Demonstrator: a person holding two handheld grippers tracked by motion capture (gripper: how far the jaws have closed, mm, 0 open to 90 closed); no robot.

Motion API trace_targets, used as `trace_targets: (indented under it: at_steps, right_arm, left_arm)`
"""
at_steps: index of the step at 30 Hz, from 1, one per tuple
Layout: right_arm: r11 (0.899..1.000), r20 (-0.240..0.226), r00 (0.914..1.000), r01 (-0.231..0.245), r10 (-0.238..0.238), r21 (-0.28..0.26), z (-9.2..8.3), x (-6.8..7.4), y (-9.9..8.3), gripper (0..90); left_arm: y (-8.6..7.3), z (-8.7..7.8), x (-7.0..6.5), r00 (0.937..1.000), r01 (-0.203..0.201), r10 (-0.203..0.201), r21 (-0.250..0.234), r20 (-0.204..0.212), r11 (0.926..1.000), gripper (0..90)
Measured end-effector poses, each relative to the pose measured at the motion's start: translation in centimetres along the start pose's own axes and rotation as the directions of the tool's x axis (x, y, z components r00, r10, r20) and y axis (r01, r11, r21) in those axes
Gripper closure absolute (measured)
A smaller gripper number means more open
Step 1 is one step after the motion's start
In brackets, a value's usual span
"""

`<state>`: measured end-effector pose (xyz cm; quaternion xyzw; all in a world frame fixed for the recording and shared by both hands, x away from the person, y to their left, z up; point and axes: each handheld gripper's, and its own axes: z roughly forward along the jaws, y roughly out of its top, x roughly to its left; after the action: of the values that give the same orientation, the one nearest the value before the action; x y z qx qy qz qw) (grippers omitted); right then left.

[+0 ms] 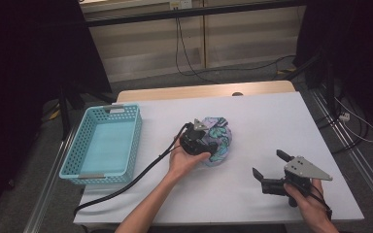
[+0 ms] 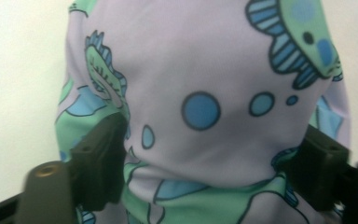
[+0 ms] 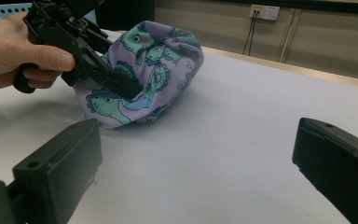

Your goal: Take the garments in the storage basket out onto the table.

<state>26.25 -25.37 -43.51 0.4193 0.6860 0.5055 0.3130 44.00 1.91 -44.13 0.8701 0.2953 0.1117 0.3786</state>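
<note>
A bundle of lilac cloth point(image 1: 222, 130) printed with green and blue dinosaurs sits in a heap near the middle of the white table point(image 1: 277, 121). My left gripper point(image 1: 212, 147) is at its near-left side, jaws astride the cloth point(image 2: 205, 60) and parted, fabric bulging between them. In the right gripper view the same cloth point(image 3: 163, 51) is a rounded lump, with the left gripper point(image 3: 121, 83) pushed against its side by a hand point(image 3: 9, 51). My right gripper point(image 1: 269, 163) rests near the table's front right, open wide, with nothing between its fingers point(image 3: 60, 163).
A turquoise plastic basket point(image 1: 77, 145) stands at the table's left edge with nothing in it. A black cable point(image 1: 126, 187) trails from the left gripper toward the front edge. Bare table lies between the cloth and the right gripper.
</note>
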Motion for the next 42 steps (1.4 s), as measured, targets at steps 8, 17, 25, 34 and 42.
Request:
trace_targets:
  at_steps: [8, 17, 25, 34, 42]
  right_arm:
    - [1.0, -0.025, 0.9996, -0.009, 0.009, -0.001, 0.3, -0.3, 0.0, 1.1]
    - [1.0, -0.033, 0.9994, -0.006, 0.005, -0.001, 0.7, -0.2, 0.1, 1.2]
    - [1.0, -0.035, 0.9994, -0.002, 0.002, 0.004, 0.7, -0.1, 0.0, 1.3]
    - [1.0, -0.015, 0.9999, 0.007, -0.007, 0.001, 0.4, 0.0, 0.1, 1.3]
    - [1.0, -0.011, 0.9999, 0.01, -0.01, 0.001, 0.3, 0.1, 0.1, 1.3]
  left_arm:
    - [0.1, 0.0, 0.0, 0.9999, -0.009, 0.009, 0.018, 0.009, 0.9998, 13.3]
    - [0.3, -0.7, -0.3, 1.0, -0.008, 0.008, 0.021, -0.002, 0.9998, 7.6]
    - [0.9, -2.1, -0.9, 0.9959, -0.089, 0.089, -0.015, -0.019, 0.9959, 4.1]
    - [1.4, -3.8, -1.9, 0.9957, -0.093, 0.091, -0.122, -0.019, 0.9882, 4.3]
    - [1.8, -4.8, -1.8, 0.9945, -0.104, 0.101, -0.161, -0.025, 0.9815, 3.9]
